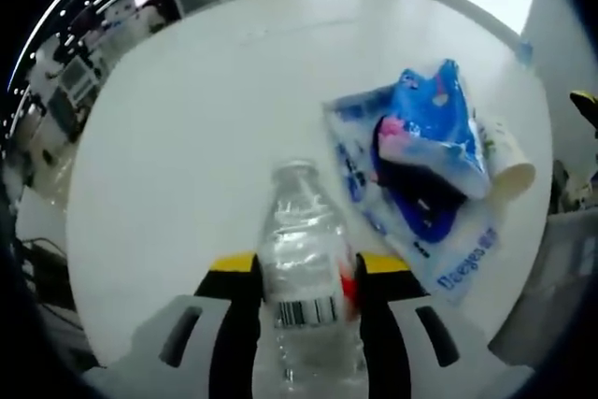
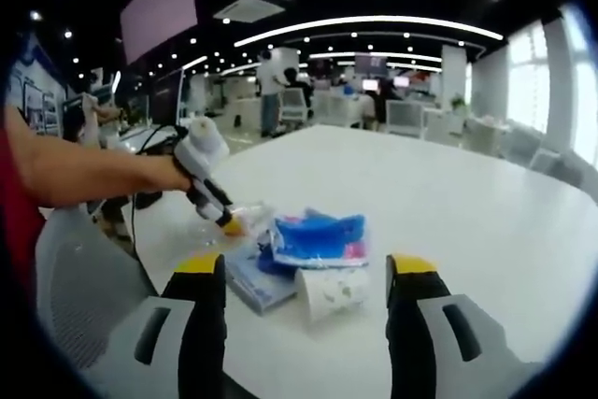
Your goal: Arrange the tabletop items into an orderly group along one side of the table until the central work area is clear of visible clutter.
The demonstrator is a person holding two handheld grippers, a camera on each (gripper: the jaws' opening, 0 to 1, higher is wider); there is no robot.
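Observation:
A clear plastic bottle (image 1: 301, 259) with a barcode label stands between the yellow-tipped jaws of my left gripper (image 1: 308, 273), which is shut on it above the white table (image 1: 206, 109). To its right lie a crumpled blue wipes packet (image 1: 430, 123) on a flat blue-and-white package (image 1: 448, 249), with a paper cup (image 1: 509, 163) on its side beside them. In the right gripper view my right gripper (image 2: 306, 268) is open, the cup (image 2: 334, 289) lying just ahead between its jaws. The blue packet (image 2: 318, 235) lies behind it, and the left gripper (image 2: 213, 192) holds the bottle (image 2: 245, 218) at the left.
A person's arm (image 2: 93, 175) reaches in from the left over a grey chair (image 2: 84, 296). The table (image 2: 448, 193) stretches bare to the right and back. Office desks and people stand far behind.

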